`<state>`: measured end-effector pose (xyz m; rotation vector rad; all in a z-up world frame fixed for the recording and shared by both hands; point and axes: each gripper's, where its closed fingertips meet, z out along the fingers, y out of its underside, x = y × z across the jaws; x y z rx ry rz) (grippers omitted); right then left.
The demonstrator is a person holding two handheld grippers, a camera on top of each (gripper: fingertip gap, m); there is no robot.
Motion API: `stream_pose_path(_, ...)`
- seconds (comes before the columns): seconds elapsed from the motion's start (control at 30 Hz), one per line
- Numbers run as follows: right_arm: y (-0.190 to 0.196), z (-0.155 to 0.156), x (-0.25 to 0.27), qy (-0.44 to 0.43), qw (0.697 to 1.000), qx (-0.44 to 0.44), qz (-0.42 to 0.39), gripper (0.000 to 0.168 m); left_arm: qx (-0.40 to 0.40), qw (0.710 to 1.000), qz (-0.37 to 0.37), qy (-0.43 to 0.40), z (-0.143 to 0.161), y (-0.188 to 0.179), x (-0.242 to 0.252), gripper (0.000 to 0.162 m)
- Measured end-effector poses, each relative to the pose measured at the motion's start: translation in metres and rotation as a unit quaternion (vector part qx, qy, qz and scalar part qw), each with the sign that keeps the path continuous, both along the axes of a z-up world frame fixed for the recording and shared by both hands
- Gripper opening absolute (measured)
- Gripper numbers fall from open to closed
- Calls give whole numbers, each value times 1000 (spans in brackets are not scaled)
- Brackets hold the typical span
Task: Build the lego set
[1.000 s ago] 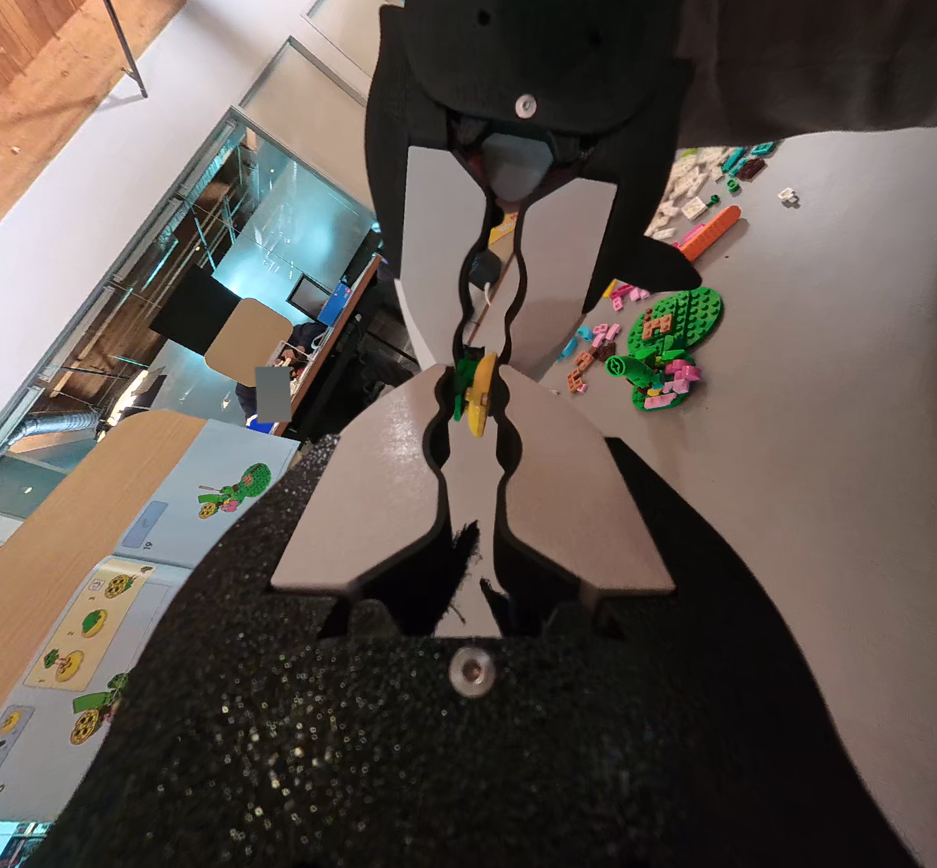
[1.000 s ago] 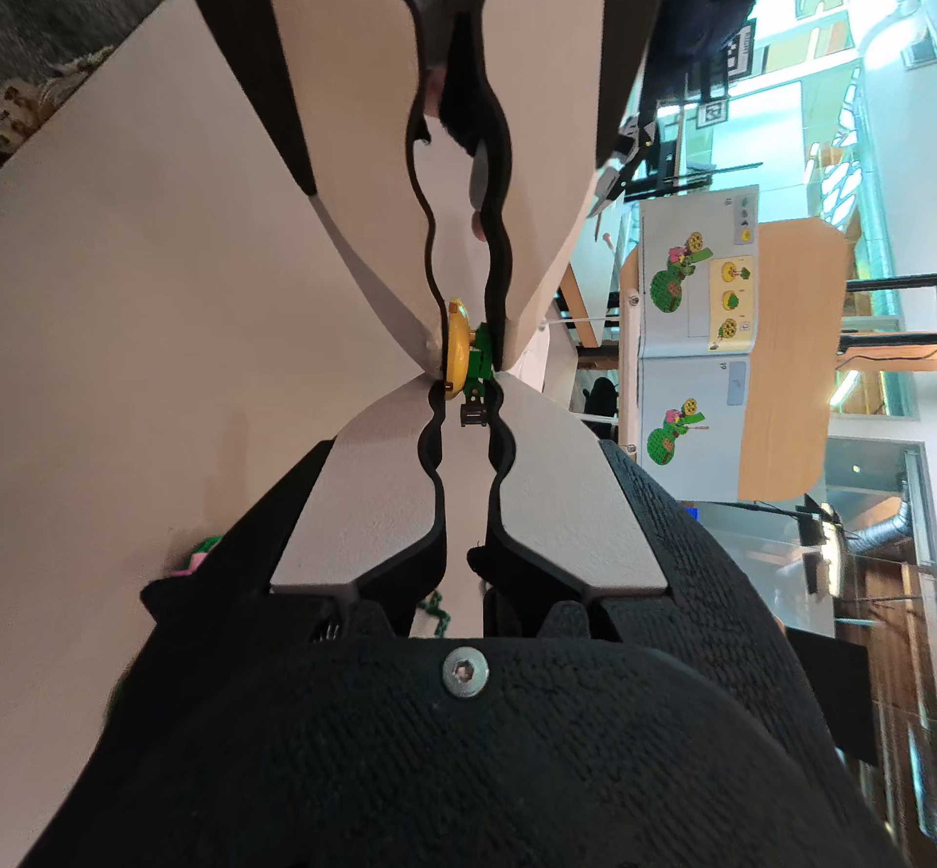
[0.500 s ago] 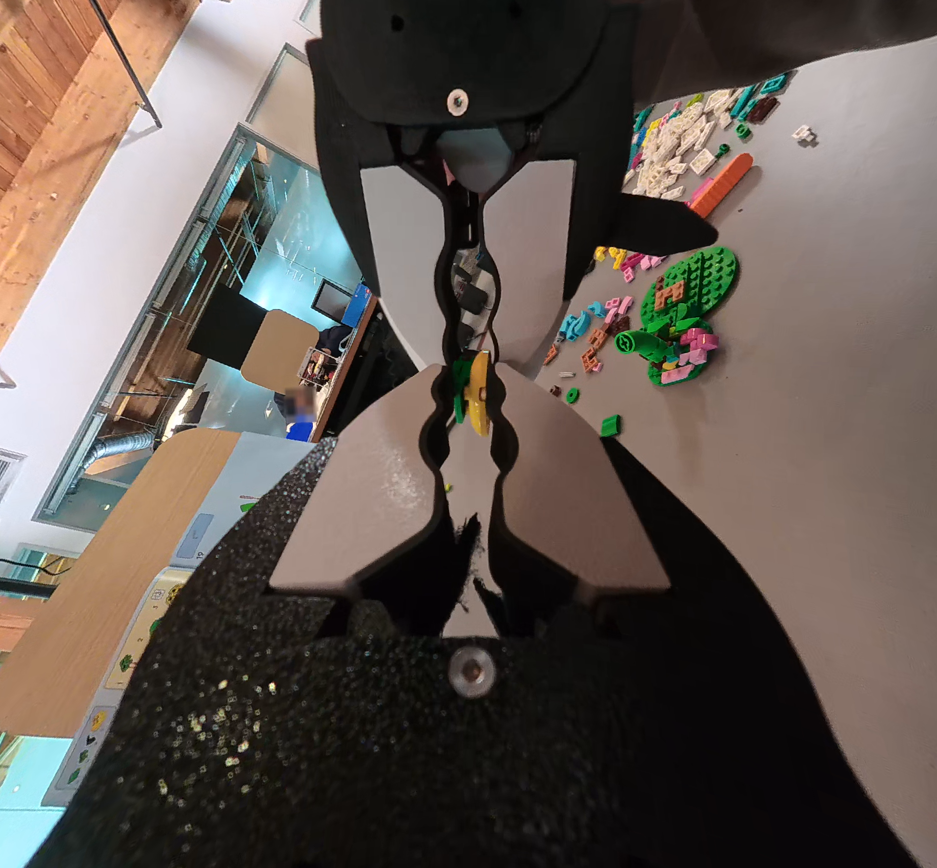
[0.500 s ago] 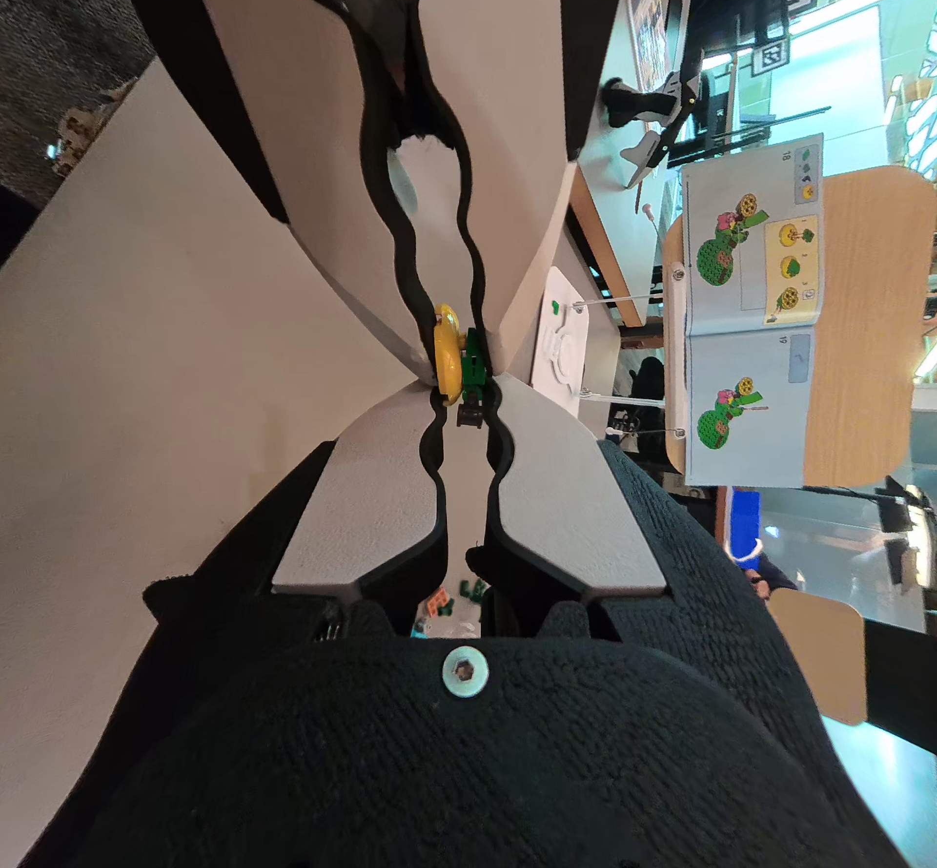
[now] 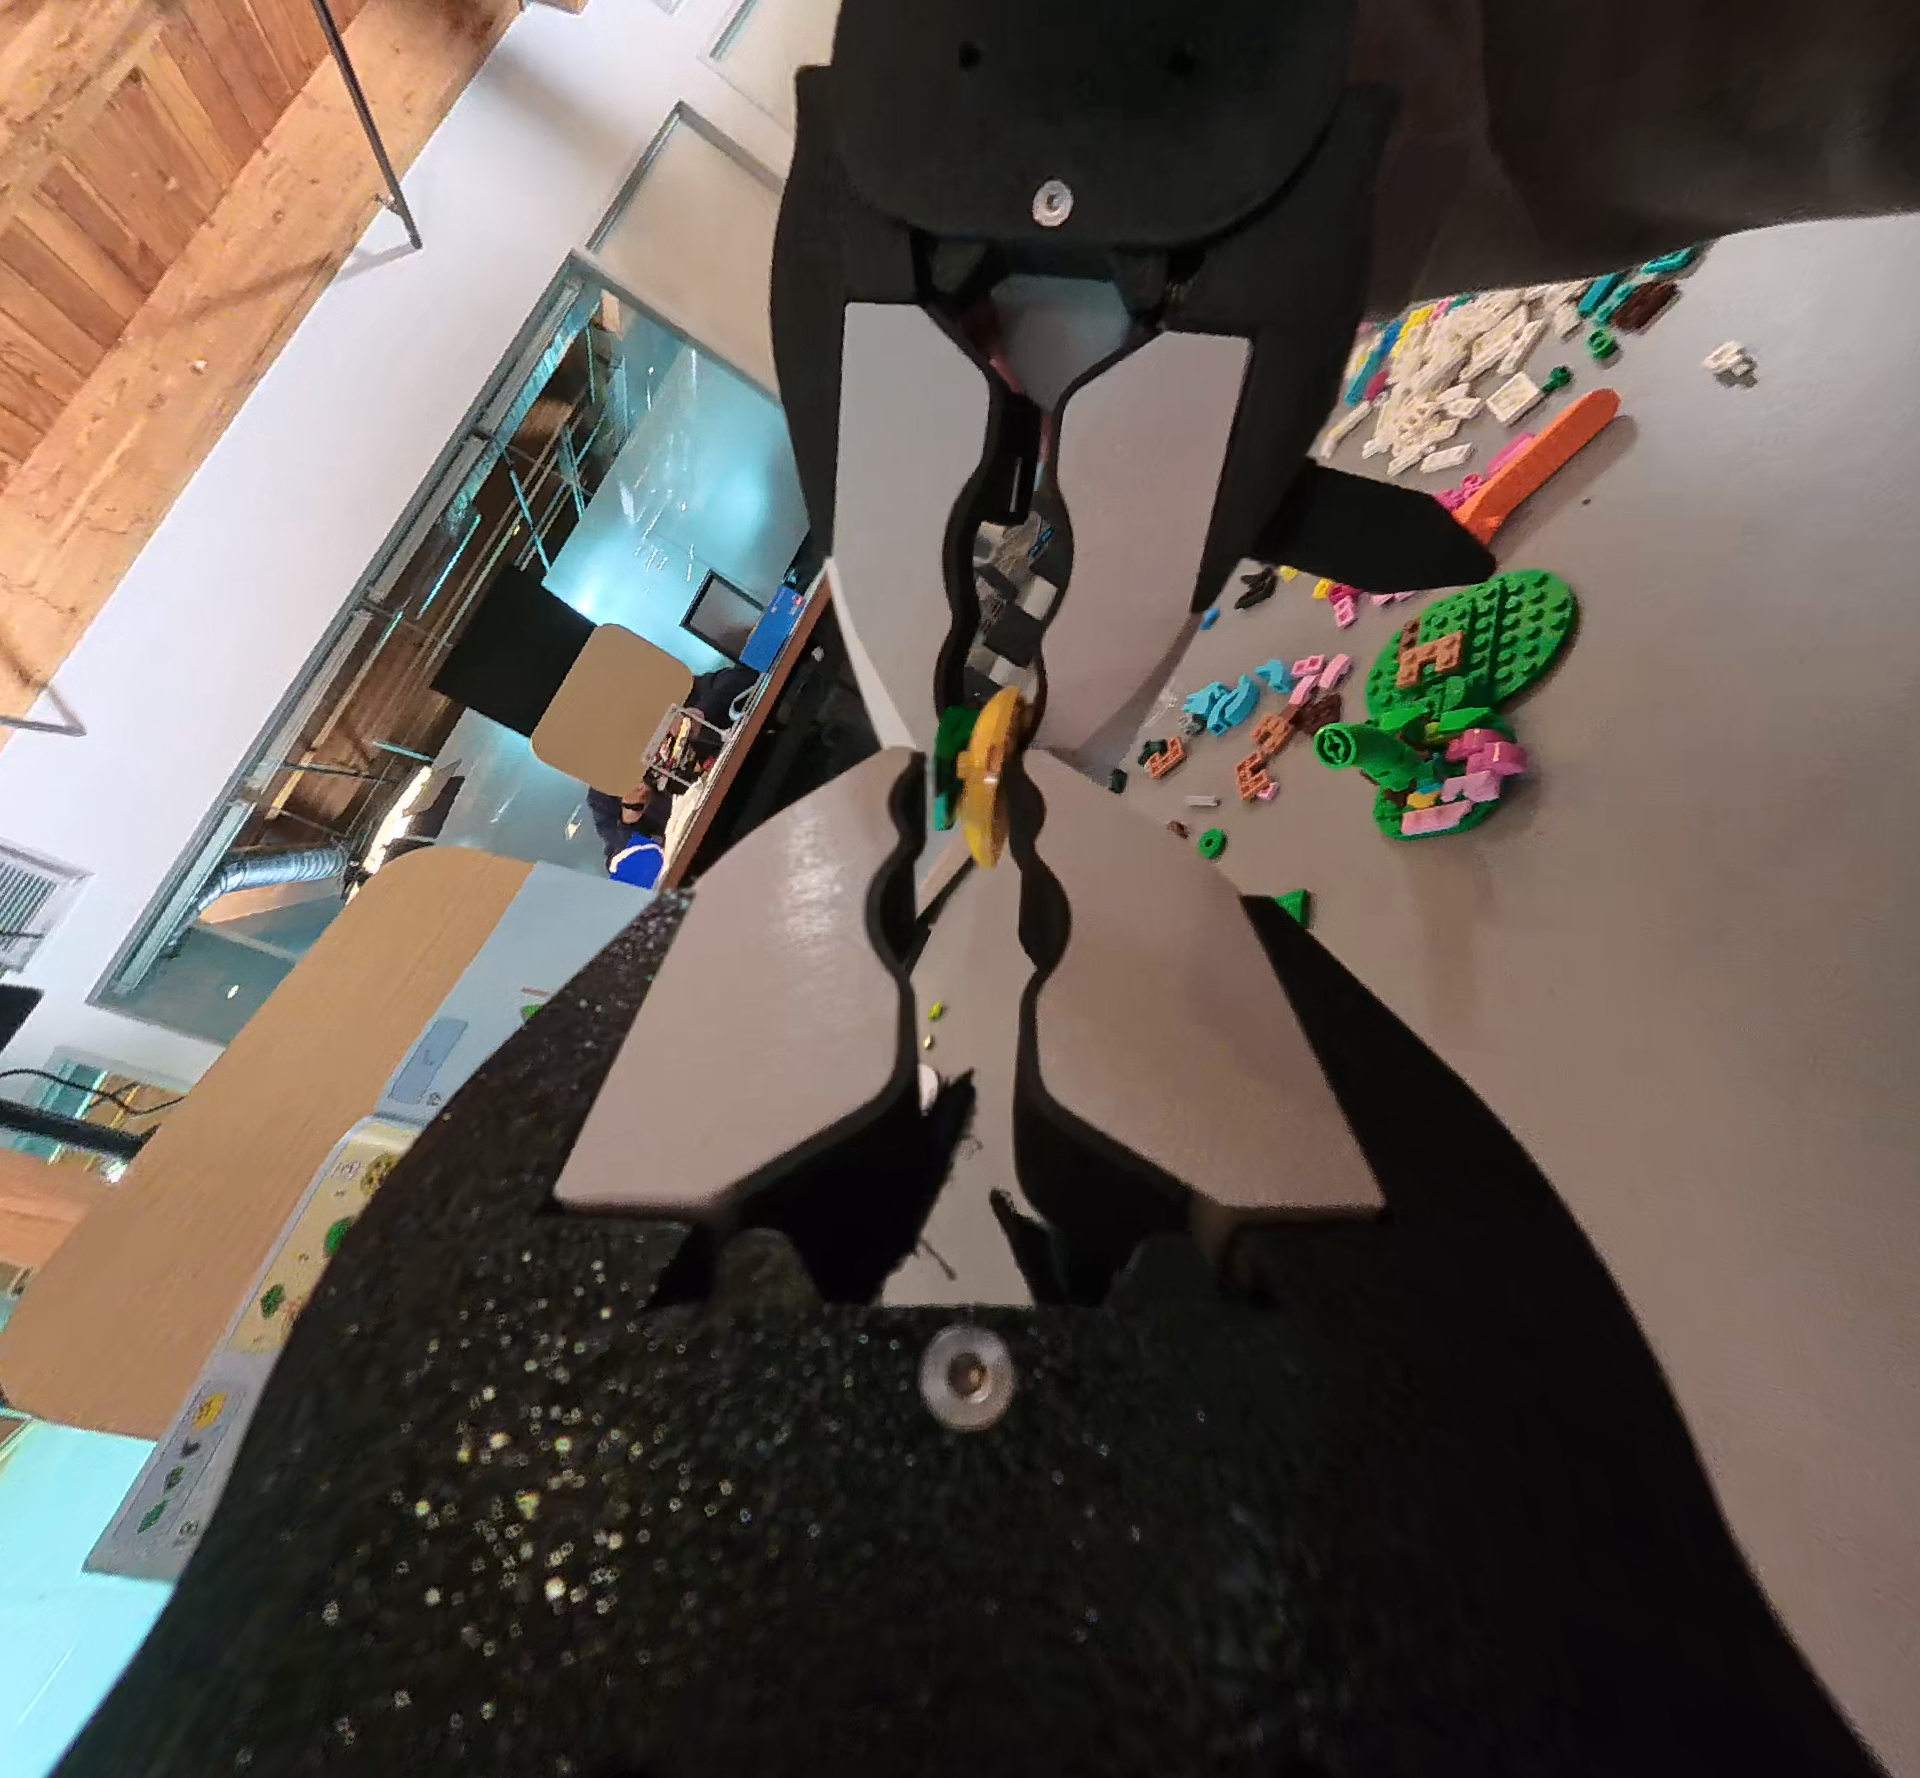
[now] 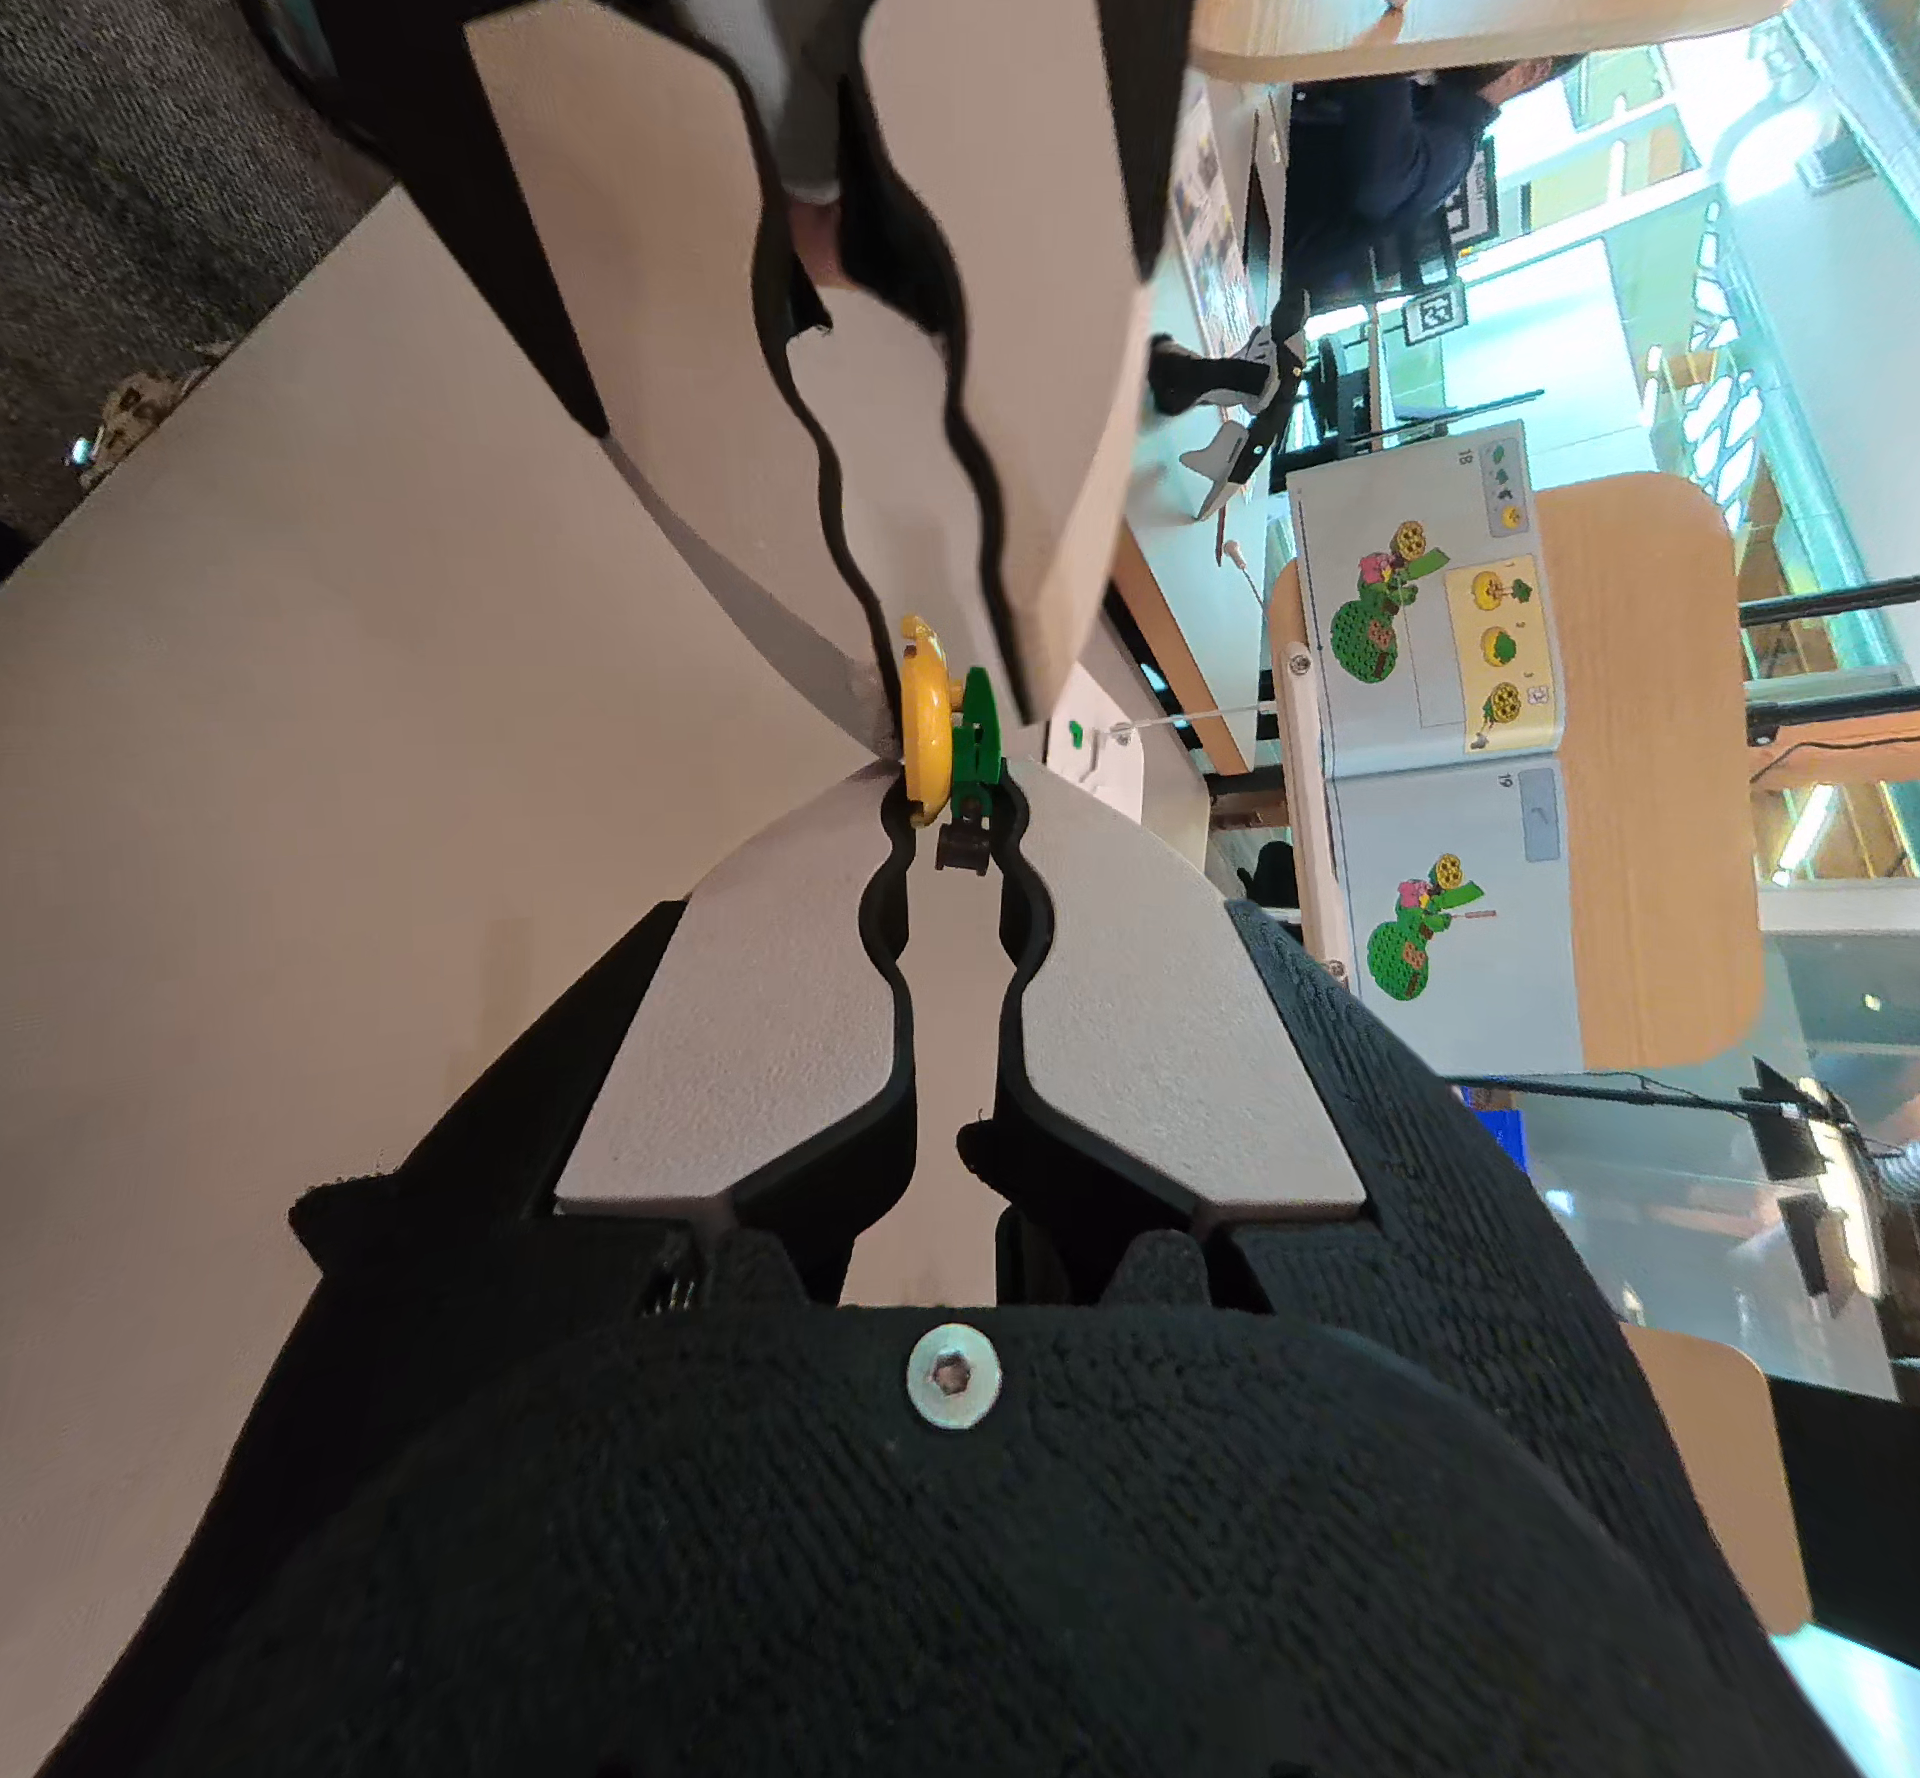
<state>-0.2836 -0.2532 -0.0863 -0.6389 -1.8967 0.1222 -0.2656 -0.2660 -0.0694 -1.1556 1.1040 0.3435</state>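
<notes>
So the piece in play was the little yellow flower disc with a green leaf bit stuck on its back, held up in the air above the counter, nowhere near touching it. Our right tongs were clenched on its lower edge, a small dark peg hanging off the flower into their gap. Our left tongs met the same flower from the opposite side, tip to tip, but in the right wrist view their fingers looked a bit apart around it, so we couldn't tell if they were really squeezing.

Our read: we were mid sub-assembly, pressing leaf and disc together. Next move probably calls for a straight, even push, then carrying the flower down to the green base build, which sat well off to one side of the flower, loose bricks past it. The instruction booklet stood propped beyond the flower.
</notes>
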Motion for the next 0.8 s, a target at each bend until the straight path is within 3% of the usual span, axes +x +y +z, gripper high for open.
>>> stream_pose_path(0.23, 1, 5, -1, 18, 1000, -15, -1, 12, 11, 1000, 10, -3, 5, 1, -2, 12)
stream_pose_path(0.37, -8, 18, 4, 47, 997, -44, 41, 28, 0, 999, 3, -38, 12, -2, -6, 12)
stream_pose_path(0.47, -23, 29, 8, 73, 991, -71, 92, 21, -14, 998, -20, -62, 14, -6, -4, 12)
stream_pose_path(0.8, -32, 30, 11, 80, 988, -44, 123, 17, -54, 993, -56, -87, 15, -14, 0, 12)
